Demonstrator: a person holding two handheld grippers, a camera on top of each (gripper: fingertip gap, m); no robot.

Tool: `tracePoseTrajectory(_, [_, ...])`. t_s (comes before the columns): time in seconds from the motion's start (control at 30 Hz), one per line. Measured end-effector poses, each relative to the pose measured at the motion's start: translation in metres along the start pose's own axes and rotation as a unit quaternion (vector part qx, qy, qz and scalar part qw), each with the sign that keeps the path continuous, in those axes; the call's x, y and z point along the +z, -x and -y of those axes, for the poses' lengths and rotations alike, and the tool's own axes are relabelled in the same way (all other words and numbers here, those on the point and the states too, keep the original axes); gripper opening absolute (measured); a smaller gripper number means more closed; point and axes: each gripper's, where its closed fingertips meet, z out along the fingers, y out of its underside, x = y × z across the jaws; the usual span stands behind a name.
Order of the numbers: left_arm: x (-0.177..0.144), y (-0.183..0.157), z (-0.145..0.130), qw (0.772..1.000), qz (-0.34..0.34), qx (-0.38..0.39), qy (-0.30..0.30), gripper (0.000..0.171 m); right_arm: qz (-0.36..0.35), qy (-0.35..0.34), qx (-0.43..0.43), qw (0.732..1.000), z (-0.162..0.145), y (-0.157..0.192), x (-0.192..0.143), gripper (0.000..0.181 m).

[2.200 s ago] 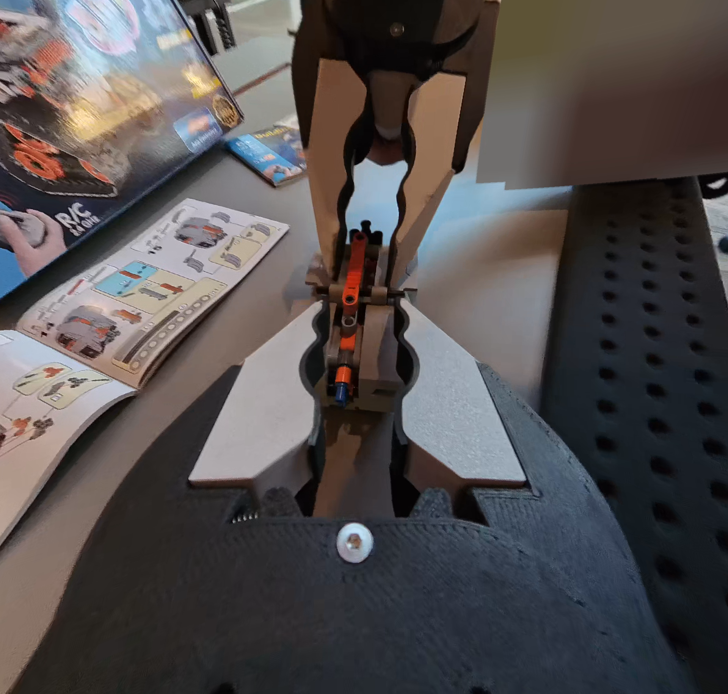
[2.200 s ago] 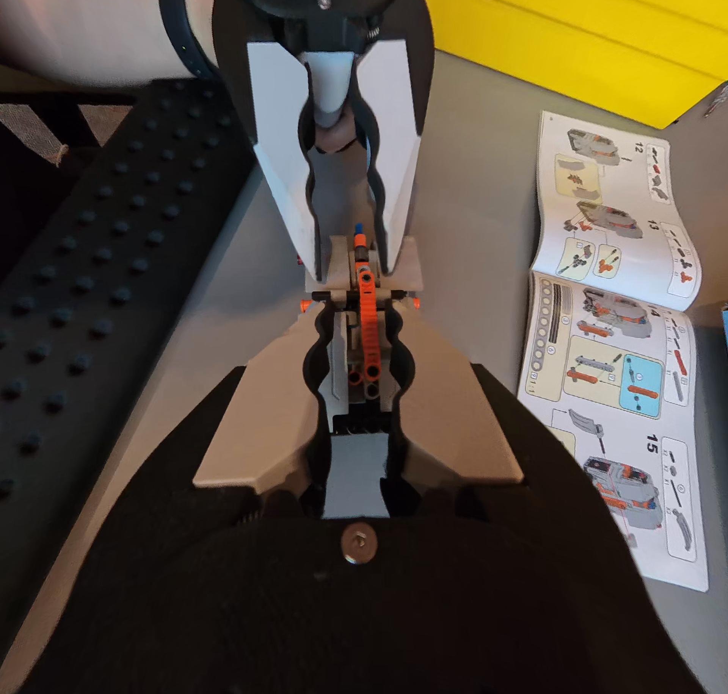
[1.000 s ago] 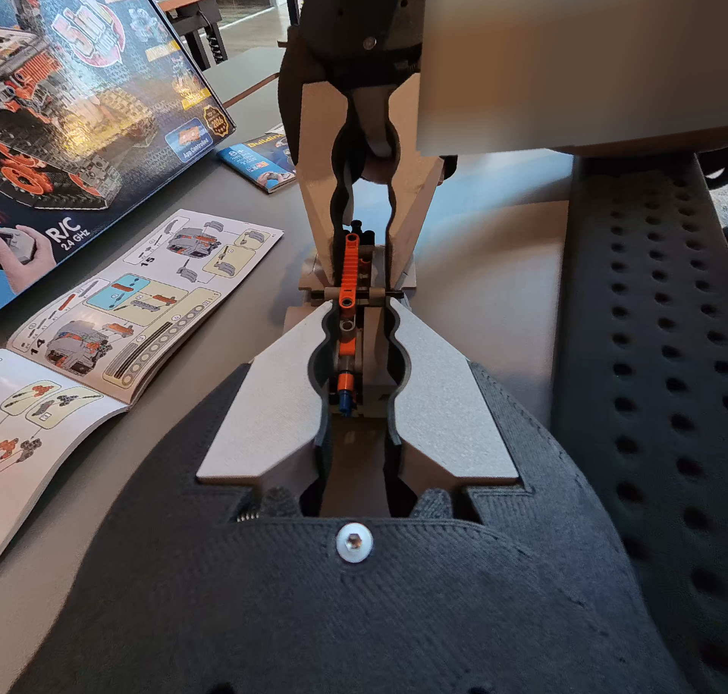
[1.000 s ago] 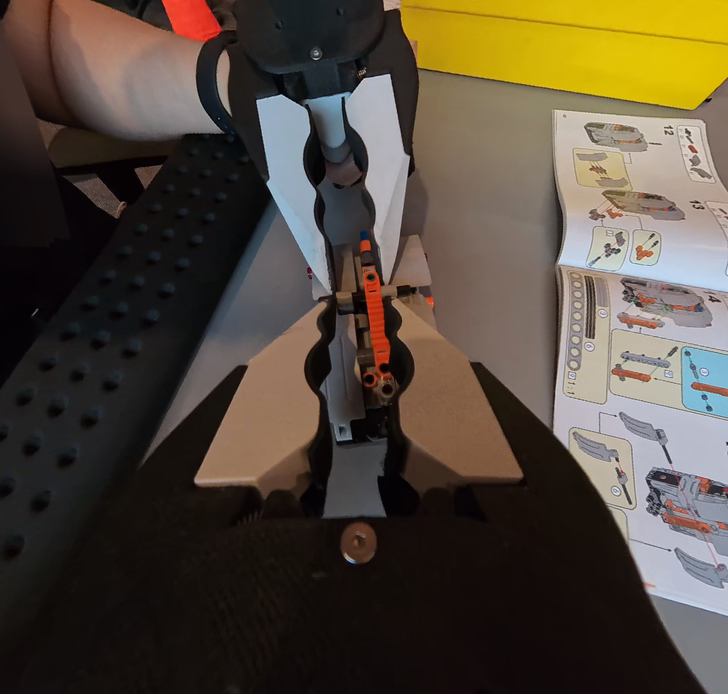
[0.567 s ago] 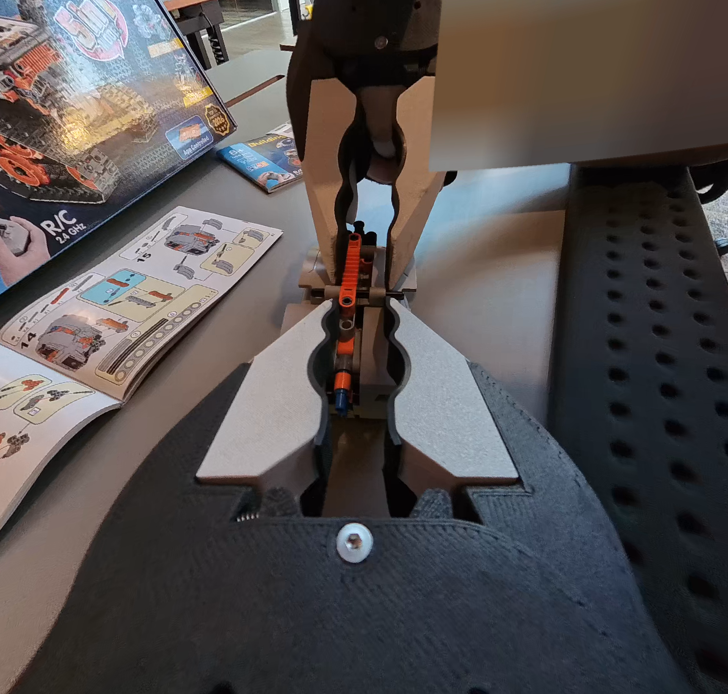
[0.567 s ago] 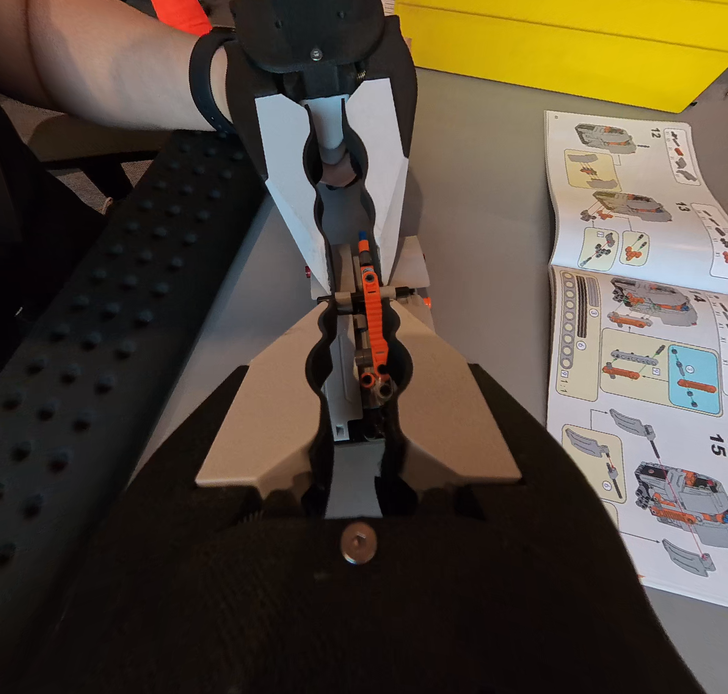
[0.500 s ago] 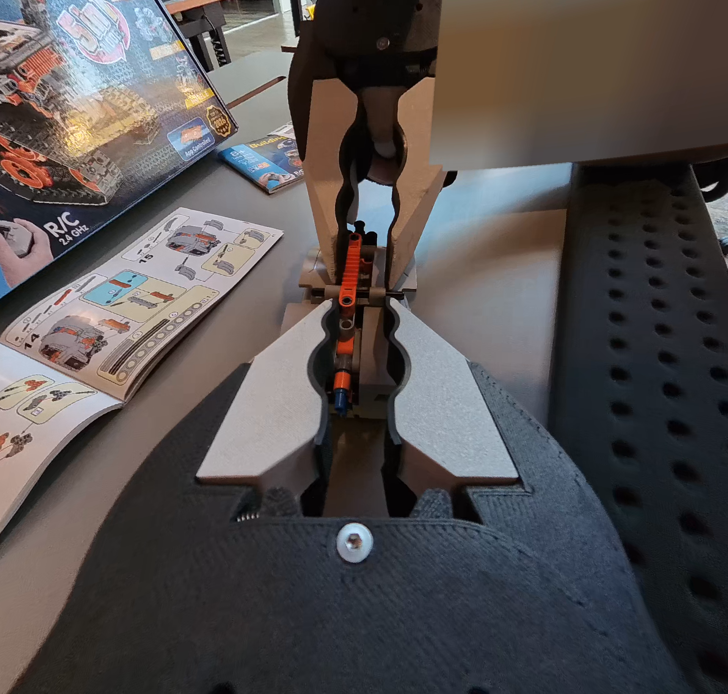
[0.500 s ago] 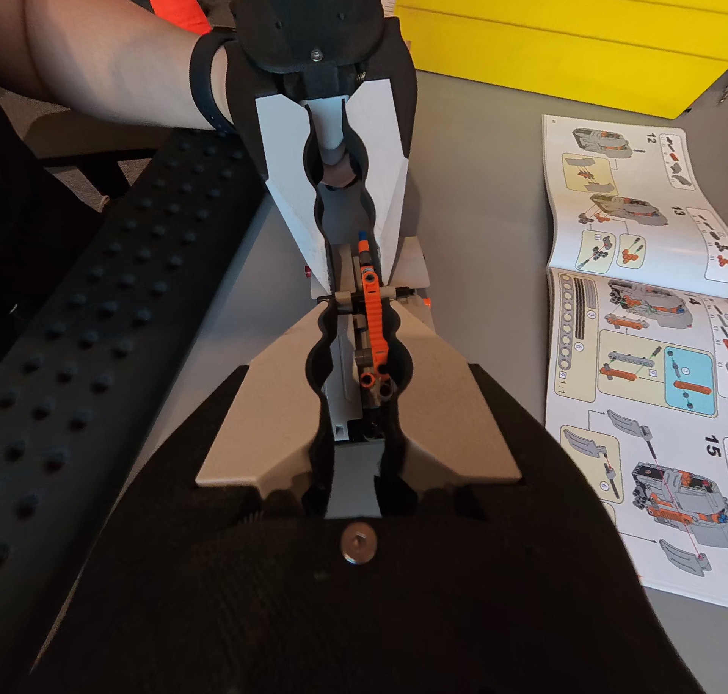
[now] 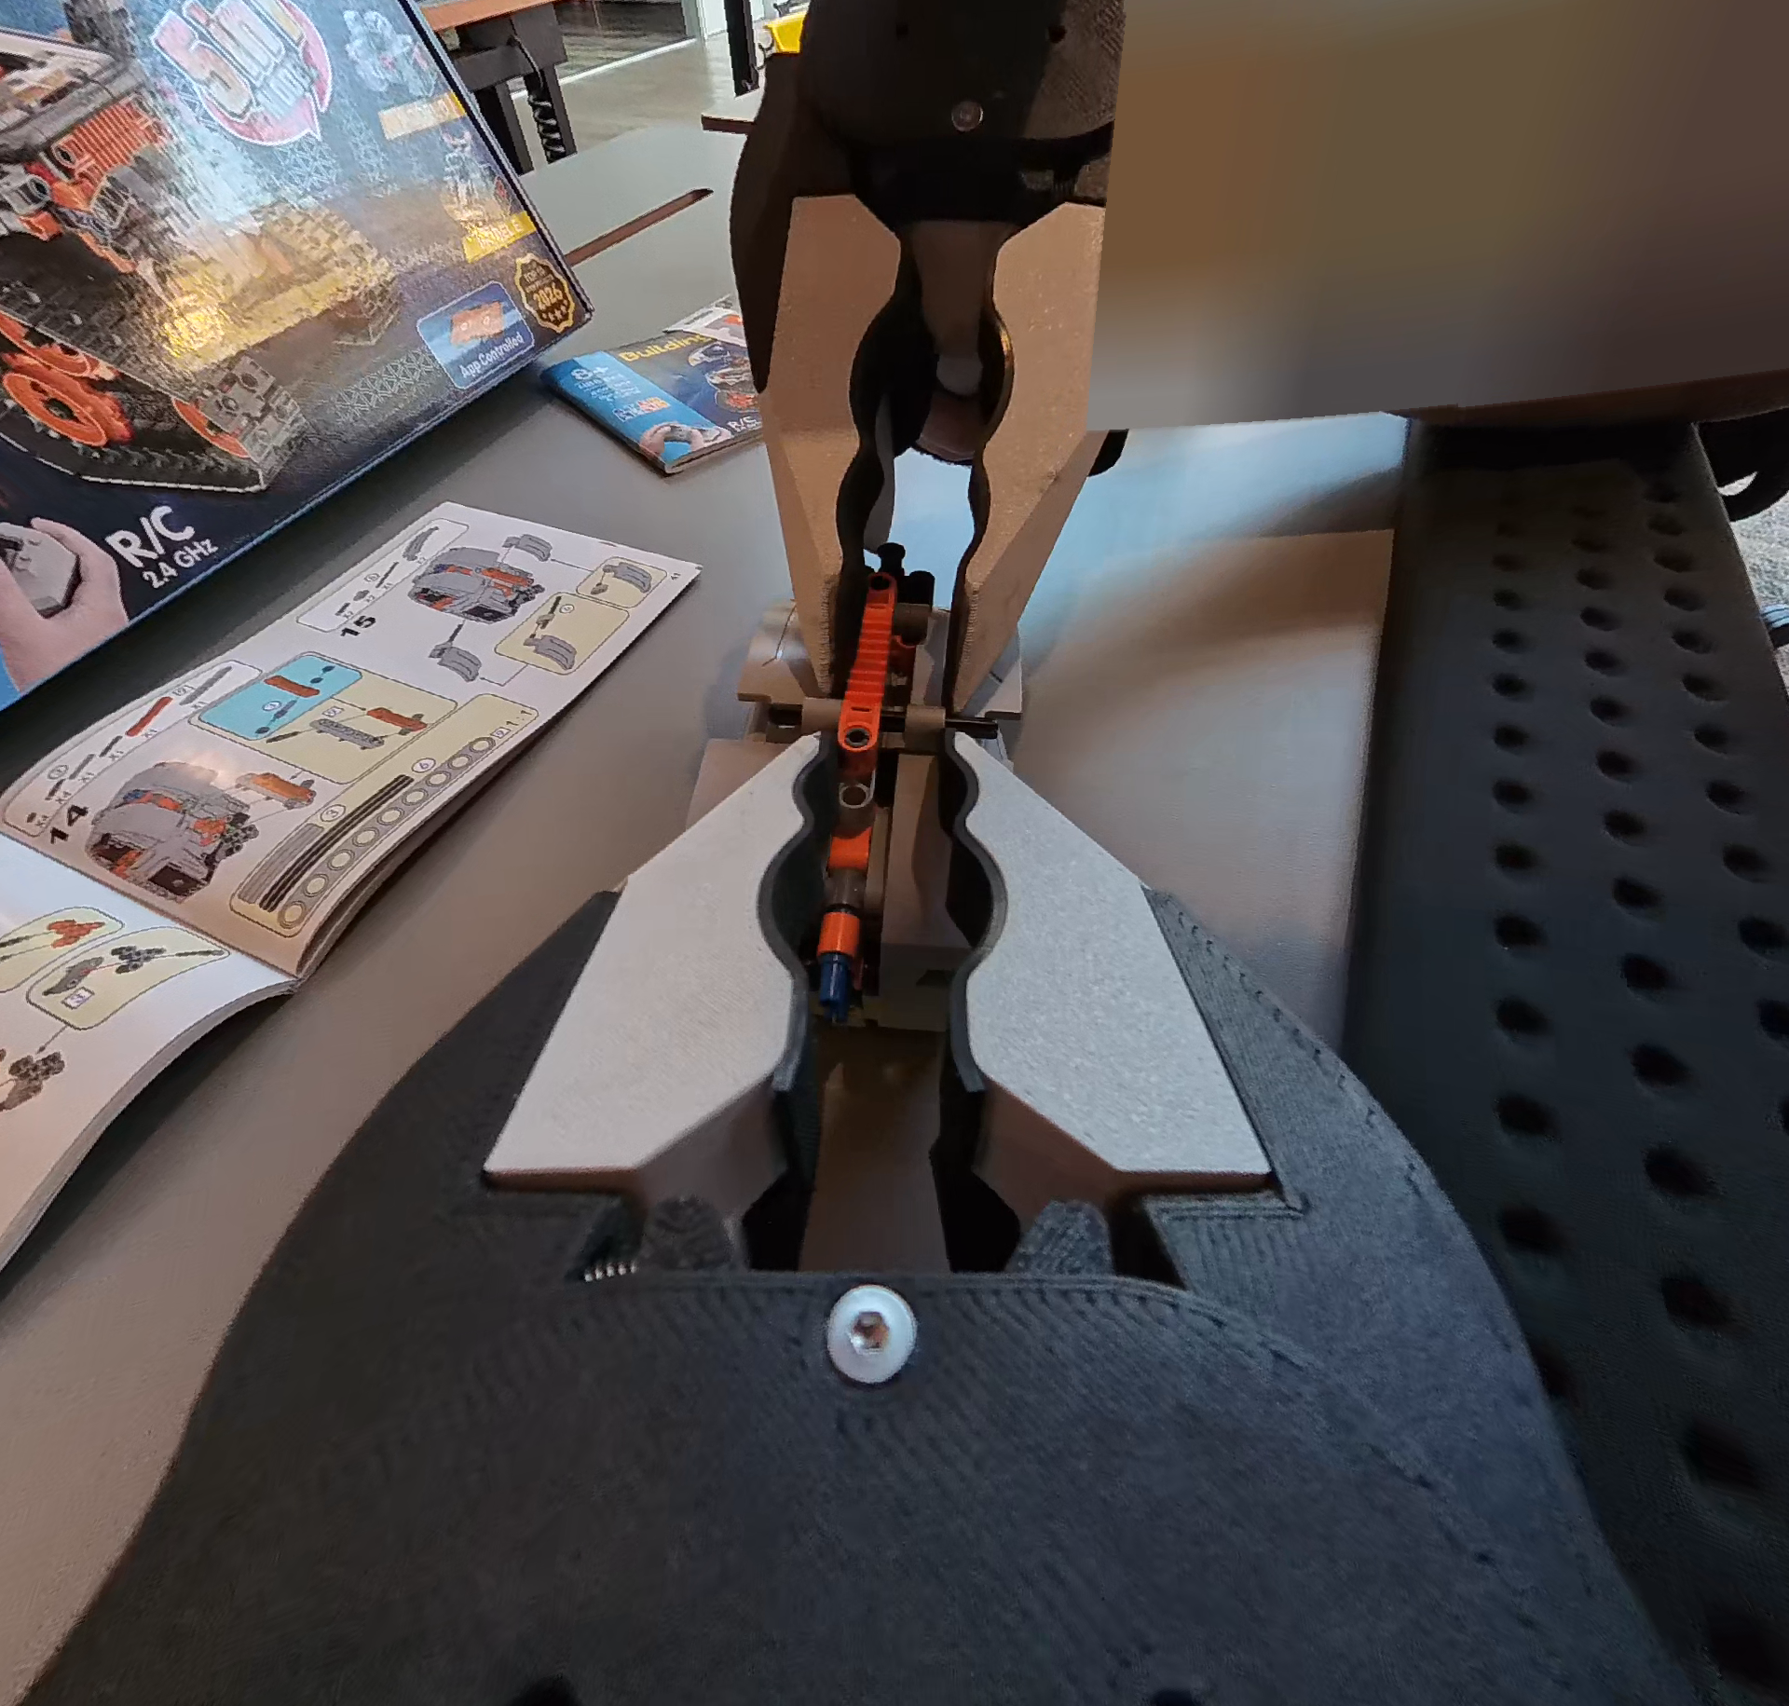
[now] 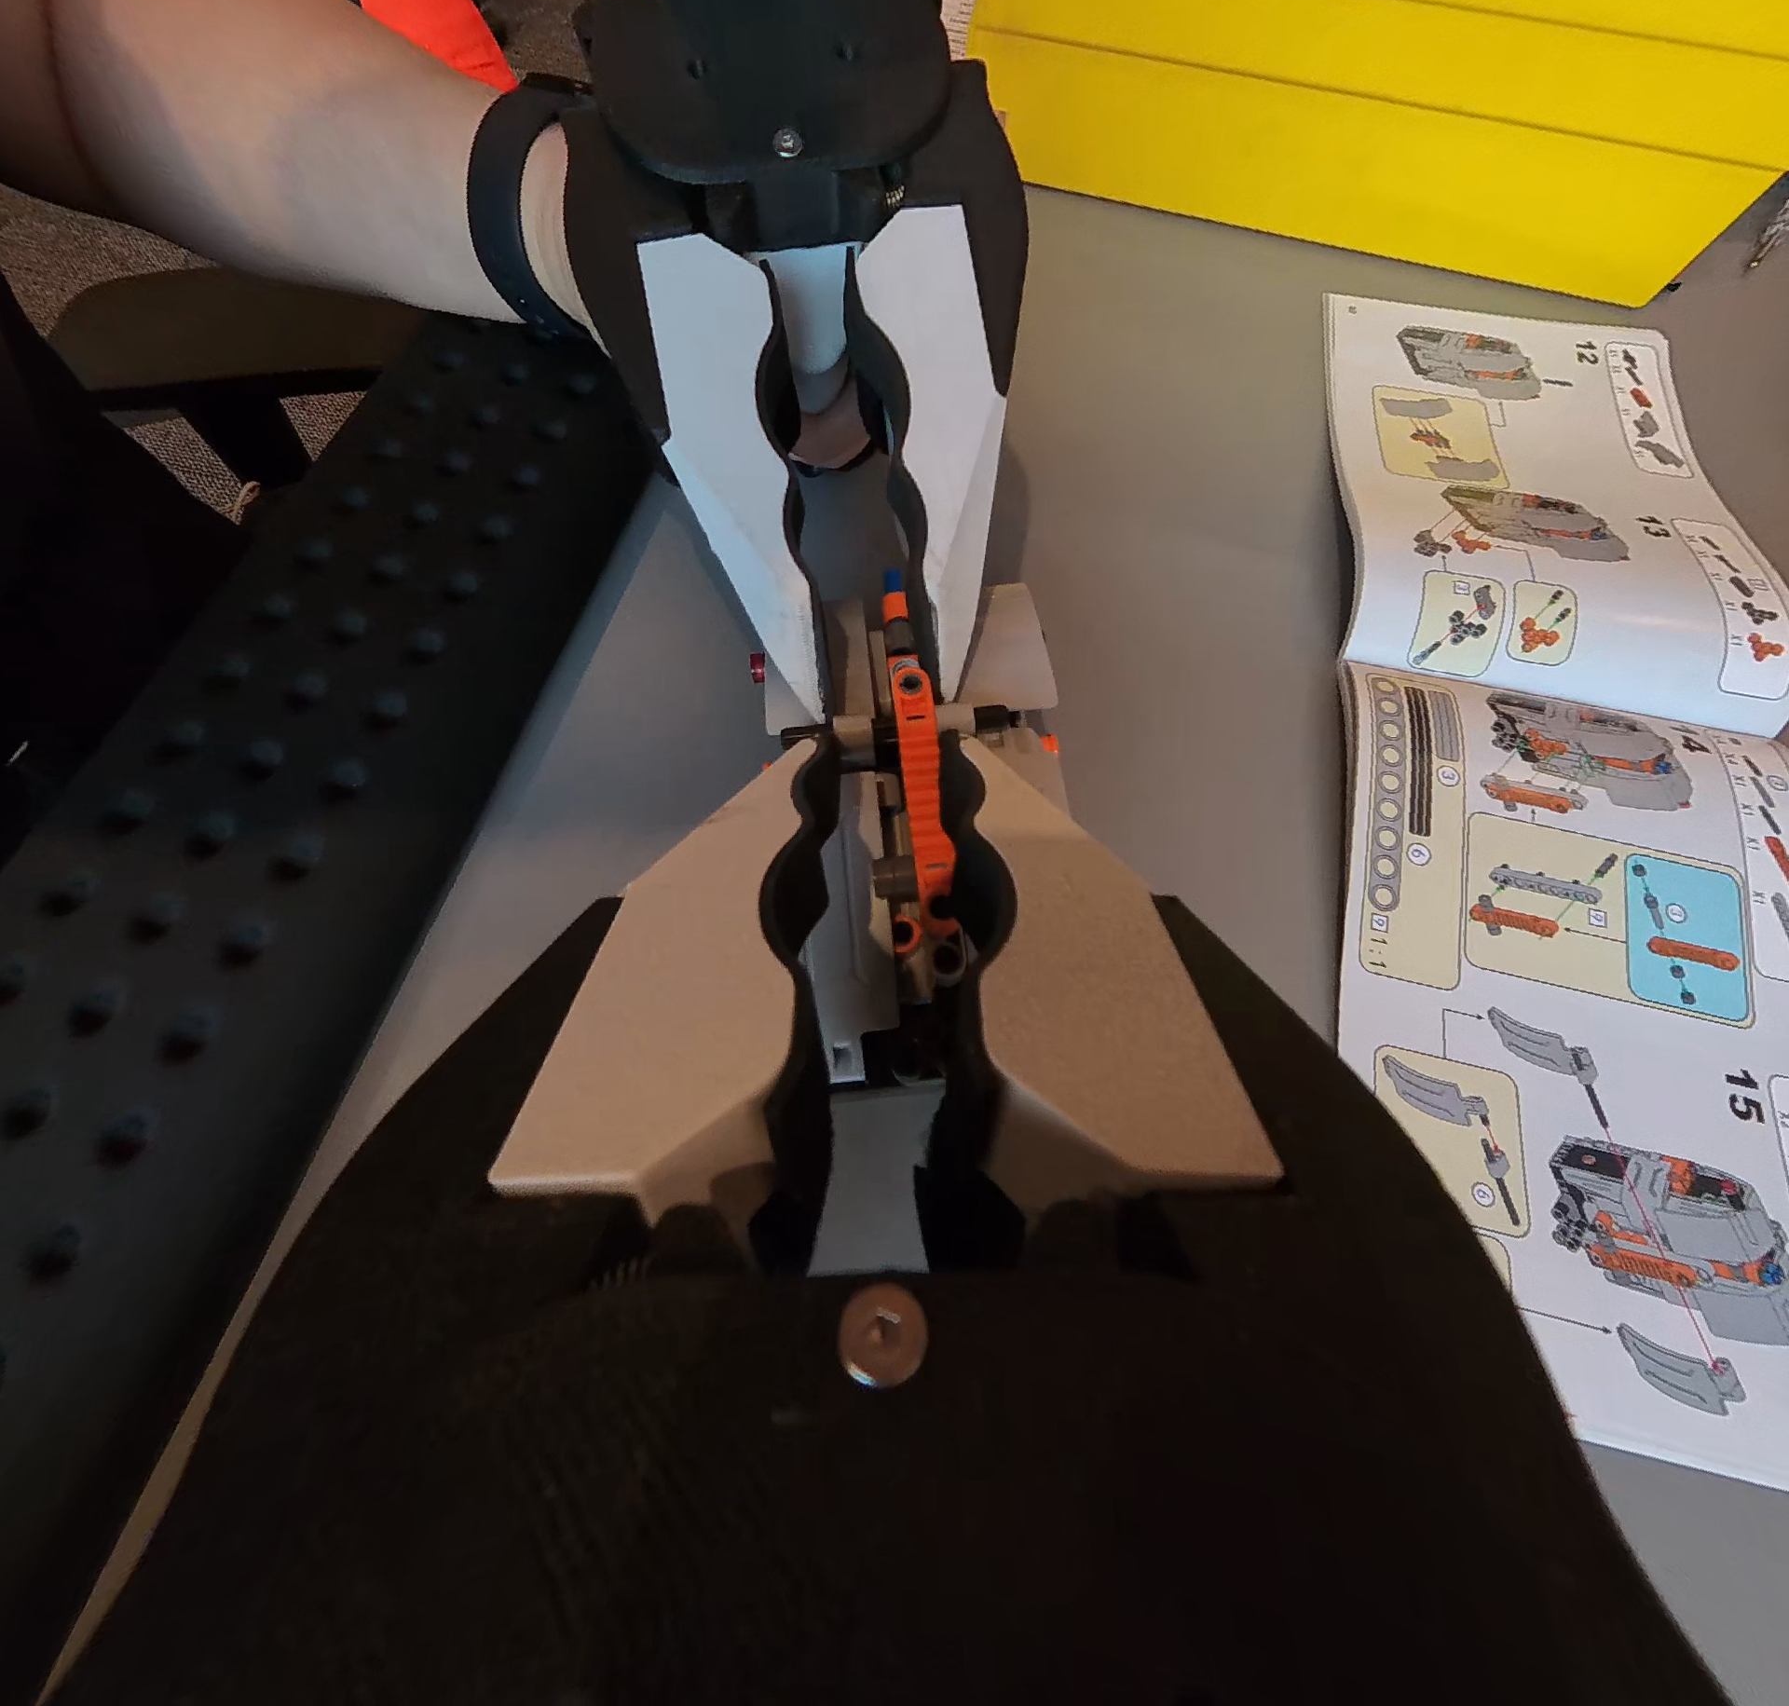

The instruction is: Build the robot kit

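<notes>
— What's the setting?
— A grey tabletop (image 9: 1191, 691), with an open instruction booklet (image 9: 319, 750) lying flat, a printed toy box (image 9: 223, 237) propped behind it, a yellow bin (image 10: 1375, 72) at the far edge and a black studded mat (image 10: 242, 788) along one side.

— How are the hands posed?
— The two tools point at each other, tip to tip, low over the table. A bare forearm with a black wristband (image 10: 499, 217) reaches in behind the left gripper (image 10: 876, 682).

— And the tongs?
— Both are nearly closed. The left gripper (image 9: 891, 759) clamps one end of a small grey-and-orange brick assembly (image 9: 862, 788); the right gripper (image 10: 895, 759) clamps the other end.

— Where does the model sit?
— Between the fingers of both, its orange beam (image 10: 920, 788) running lengthwise along the gap, a blue pin (image 9: 834, 974) at the left gripper's end.
</notes>
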Motion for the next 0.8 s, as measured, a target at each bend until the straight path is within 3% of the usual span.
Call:
tracePoseTrajectory(0.67, [0.0006, 0.0027, 0.0019, 0.999, -0.016, -0.030, -0.008, 0.014, 0.000, -0.010, -0.004, 1.000, 0.0005, -0.0042, -0.0008, 0.015])
tracePoseTrajectory(0.7, [0.0004, 0.0024, 0.0025, 0.999, -0.019, -0.030, -0.010, 0.014, 0.000, -0.014, -0.010, 1.000, 0.0012, -0.0043, -0.0011, 0.022])
tracePoseTrajectory(0.73, [0.0000, 0.0035, 0.0031, 0.999, -0.017, -0.030, -0.012, 0.017, -0.005, -0.019, -0.009, 1.000, 0.0023, -0.0056, -0.0012, 0.043])
tracePoseTrajectory(0.8, [-0.0015, 0.0047, 0.0037, 0.999, -0.012, -0.035, -0.015, 0.049, 0.008, -0.016, -0.001, 1.000, 0.0008, -0.0018, -0.0005, 0.051])
